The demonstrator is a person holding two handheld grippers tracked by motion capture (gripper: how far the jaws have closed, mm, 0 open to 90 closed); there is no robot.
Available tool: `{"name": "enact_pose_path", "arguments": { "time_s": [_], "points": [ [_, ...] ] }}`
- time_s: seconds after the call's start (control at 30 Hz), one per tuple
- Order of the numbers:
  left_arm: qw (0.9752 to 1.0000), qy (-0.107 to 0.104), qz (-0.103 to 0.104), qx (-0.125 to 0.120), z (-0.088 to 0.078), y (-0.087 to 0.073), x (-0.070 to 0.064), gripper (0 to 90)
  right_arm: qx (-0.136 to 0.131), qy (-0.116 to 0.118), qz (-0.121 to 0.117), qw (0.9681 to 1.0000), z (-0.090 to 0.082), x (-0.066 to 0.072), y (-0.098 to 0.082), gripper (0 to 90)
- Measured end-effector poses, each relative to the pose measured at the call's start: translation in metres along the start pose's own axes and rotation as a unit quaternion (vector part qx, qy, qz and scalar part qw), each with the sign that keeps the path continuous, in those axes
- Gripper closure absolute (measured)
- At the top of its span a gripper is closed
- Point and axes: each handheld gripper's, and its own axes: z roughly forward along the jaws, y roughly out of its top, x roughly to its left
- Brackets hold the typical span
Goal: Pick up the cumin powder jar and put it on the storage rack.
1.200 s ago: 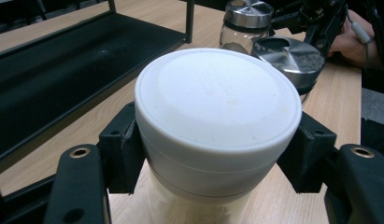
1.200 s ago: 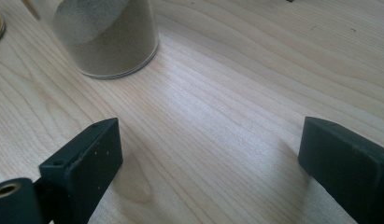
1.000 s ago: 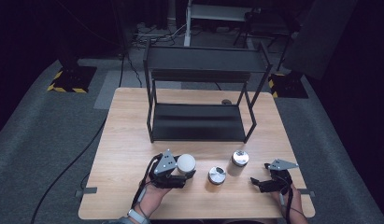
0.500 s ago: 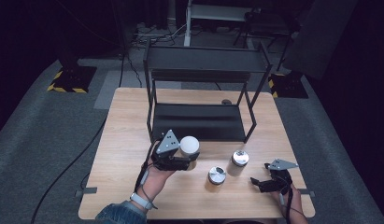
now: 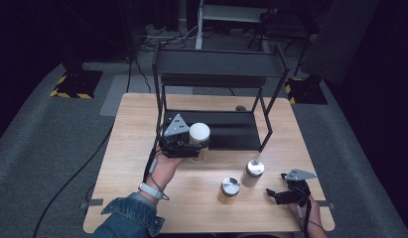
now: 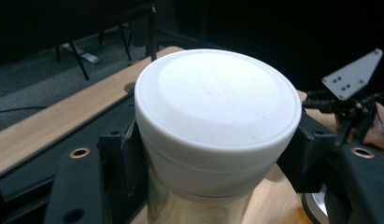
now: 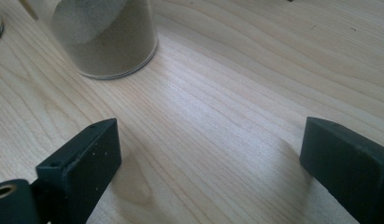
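In the high view, the left gripper [image 5: 191, 145] holds a white-lidded jar [image 5: 199, 135] above the wooden counter [image 5: 127, 148], just in front of the black metal rack [image 5: 216, 89] and near its lower shelf. Two smaller jars with silver lids [image 5: 231, 186] [image 5: 254, 168] stand on the counter to the right. The right gripper [image 5: 283, 194] rests low near the counter's front right corner, well apart from them.

In the left gripper view, the black jaws clamp the jar [image 6: 213, 126] on both sides just under its white lid; glass with pale contents shows below. The right gripper with its grey plate [image 6: 353, 74] shows farther off at the right edge.

In the right gripper view, the jaws stand wide apart with nothing but bare counter [image 7: 227, 107] between them. A glass jar of sandy powder [image 7: 105, 37] stands beyond, at the upper left.
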Motion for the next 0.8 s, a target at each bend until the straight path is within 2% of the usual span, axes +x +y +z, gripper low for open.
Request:
{"name": "enact_pose_path", "arguments": {
  "time_s": [0.13, 0.33, 0.5, 0.6, 0.8],
  "points": [
    [1.0000, 0.003, -0.005, -0.005, 0.004, 0.006, 0.007, 32.8, 0.000, 0.000, 0.000, 1.0000, 0.000, 0.000, 0.000, 5.1],
    [0.9999, 0.014, -0.004, -0.001, 0.015, 0.013, 0.017, 32.8, 0.000, 0.000, 0.000, 1.0000, 0.000, 0.000, 0.000, 5.1],
    [0.9997, 0.020, -0.011, -0.003, 0.029, 0.009, 0.028, 32.8, 0.000, 0.000, 0.000, 1.0000, 0.000, 0.000, 0.000, 5.1],
    [0.9995, 0.030, -0.008, 0.004, 0.038, 0.007, 0.032, 32.8, 0.000, 0.000, 0.000, 1.0000, 0.000, 0.000, 0.000, 5.1],
    [0.9986, 0.048, -0.017, 0.015, 0.054, 0.002, 0.041, 32.8, 0.000, 0.001, -0.001, 1.0000, 0.000, 0.000, 0.000, 5.0]
  ]
}}
